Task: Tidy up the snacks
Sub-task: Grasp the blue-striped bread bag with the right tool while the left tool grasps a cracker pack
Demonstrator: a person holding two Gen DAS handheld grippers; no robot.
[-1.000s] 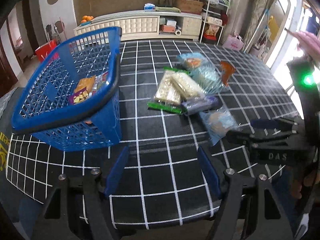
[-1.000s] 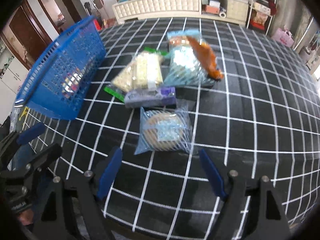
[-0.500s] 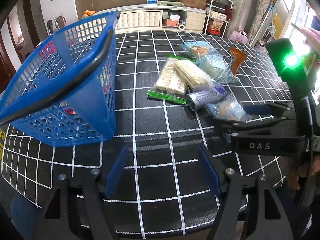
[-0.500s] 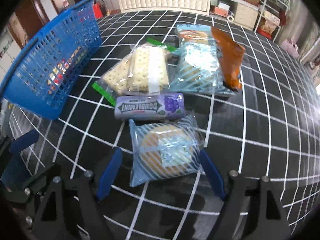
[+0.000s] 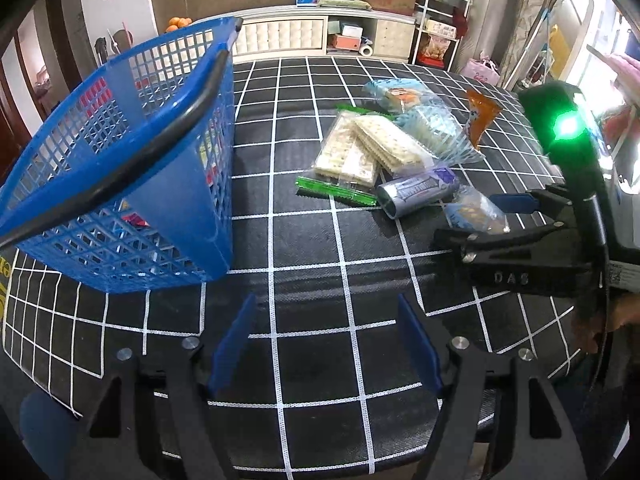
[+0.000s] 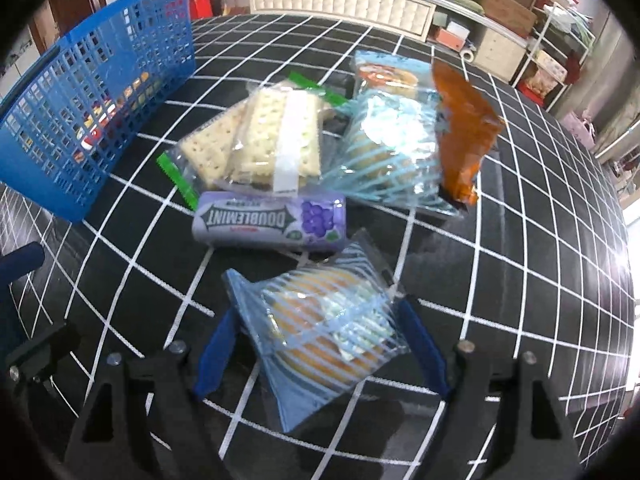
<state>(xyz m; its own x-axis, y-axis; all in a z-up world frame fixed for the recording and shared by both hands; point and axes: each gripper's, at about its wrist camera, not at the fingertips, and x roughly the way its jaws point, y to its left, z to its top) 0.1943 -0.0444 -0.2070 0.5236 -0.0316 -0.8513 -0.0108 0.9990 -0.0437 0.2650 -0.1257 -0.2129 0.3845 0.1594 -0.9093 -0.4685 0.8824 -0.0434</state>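
Note:
A pile of snacks lies on the black checked tablecloth [image 6: 520, 240]: a blue-striped cake packet [image 6: 320, 328], a purple Doublemint gum pack [image 6: 268, 222], cracker packs [image 6: 260, 144], a second blue-striped packet [image 6: 384, 148] and an orange packet [image 6: 460, 132]. My right gripper [image 6: 320, 344] is open, its blue fingers either side of the nearest cake packet [image 5: 476, 210]. It shows in the left wrist view [image 5: 500, 220]. My left gripper [image 5: 324, 344] is open and empty over bare cloth. The blue basket [image 5: 120, 168] holds a few snacks at left.
The basket also shows at the left of the right wrist view [image 6: 92, 100]. A white low cabinet [image 5: 320, 36] and shelves [image 5: 436, 32] stand beyond the table's far edge. The table's near edge runs just under my left gripper.
My right gripper has moved forward and down until its fingers straddle the nearest cake packet. My left gripper has sunk lower and nearer the basket.

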